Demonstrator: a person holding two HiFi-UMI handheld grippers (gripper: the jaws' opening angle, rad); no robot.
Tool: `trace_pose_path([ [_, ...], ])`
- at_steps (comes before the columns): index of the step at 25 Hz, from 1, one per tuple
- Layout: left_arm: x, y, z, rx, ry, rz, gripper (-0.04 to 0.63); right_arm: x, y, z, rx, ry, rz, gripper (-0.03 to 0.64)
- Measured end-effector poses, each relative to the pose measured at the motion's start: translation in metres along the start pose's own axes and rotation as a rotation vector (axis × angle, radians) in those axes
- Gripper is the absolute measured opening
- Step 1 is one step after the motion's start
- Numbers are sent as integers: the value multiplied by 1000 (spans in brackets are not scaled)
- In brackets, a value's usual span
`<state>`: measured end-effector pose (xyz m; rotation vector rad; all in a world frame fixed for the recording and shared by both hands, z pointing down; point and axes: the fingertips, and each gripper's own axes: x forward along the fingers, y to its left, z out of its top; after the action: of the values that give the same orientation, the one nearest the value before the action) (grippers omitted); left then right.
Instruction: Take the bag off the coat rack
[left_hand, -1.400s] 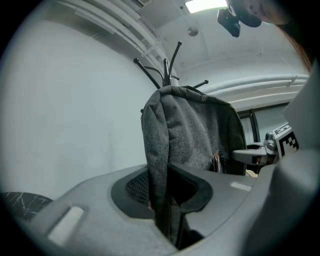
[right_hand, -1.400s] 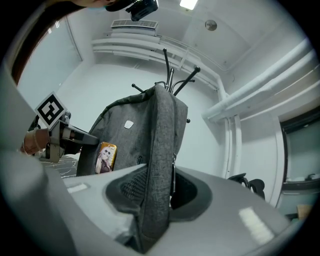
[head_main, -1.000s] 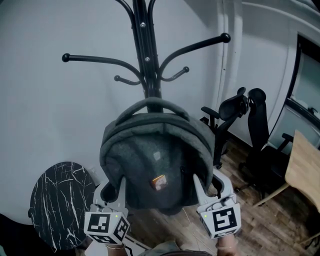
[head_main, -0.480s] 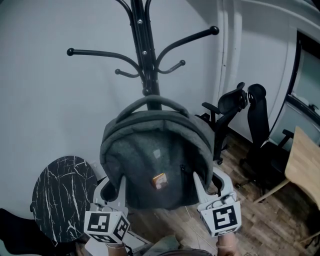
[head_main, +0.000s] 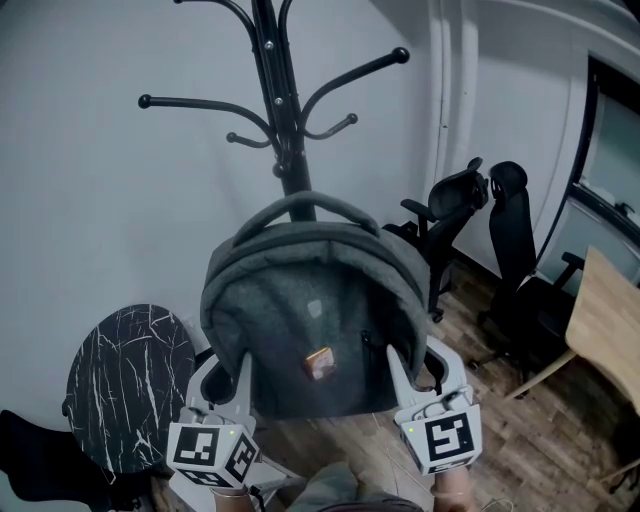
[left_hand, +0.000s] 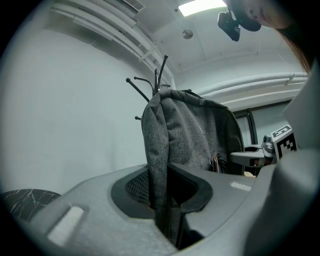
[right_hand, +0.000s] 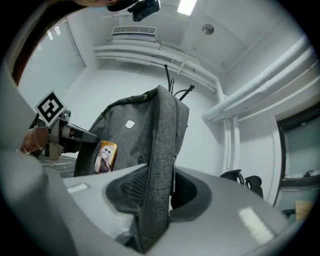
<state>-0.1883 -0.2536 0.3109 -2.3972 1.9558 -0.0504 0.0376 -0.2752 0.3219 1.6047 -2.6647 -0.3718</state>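
Note:
A grey fabric backpack (head_main: 315, 320) with a small orange tag hangs in the air in front of the black coat rack (head_main: 275, 110), its top handle just below the rack's pole and clear of the hooks. My left gripper (head_main: 232, 378) is shut on the bag's left edge (left_hand: 159, 165). My right gripper (head_main: 400, 365) is shut on the bag's right edge (right_hand: 157, 170). The left gripper view shows the fabric pinched between the pads, with the rack's hooks (left_hand: 150, 85) behind the bag. The right gripper view shows the same on its side.
A round black marble side table (head_main: 125, 385) stands at the lower left. Black office chairs (head_main: 480, 235) stand to the right by the wall, and a wooden tabletop (head_main: 610, 340) shows at the far right. The floor is wood.
The coat rack has slid up and left in the head view, further from the bag's handle. The bag and both grippers keep their places in the picture.

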Motion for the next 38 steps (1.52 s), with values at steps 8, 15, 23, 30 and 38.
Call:
trace_pose_path([
  [8, -16, -16, -4, -6, 18, 11, 81, -20, -1, -3, 13, 12, 3, 106],
  [15, -34, -29, -13, -13, 35, 25, 80, -41, 1, -11, 22, 28, 11, 106],
  [23, -39, -35, -18, -18, 37, 13, 81, -47, 0, -15, 2, 33, 11, 106],
  [30, -38, -32, -15, -22, 33, 1, 81, -45, 0, -10, -1, 37, 7, 106],
  [38, -61, -34, -20, -27, 39, -1, 81, -63, 16, -12, -11, 49, 9, 106],
])
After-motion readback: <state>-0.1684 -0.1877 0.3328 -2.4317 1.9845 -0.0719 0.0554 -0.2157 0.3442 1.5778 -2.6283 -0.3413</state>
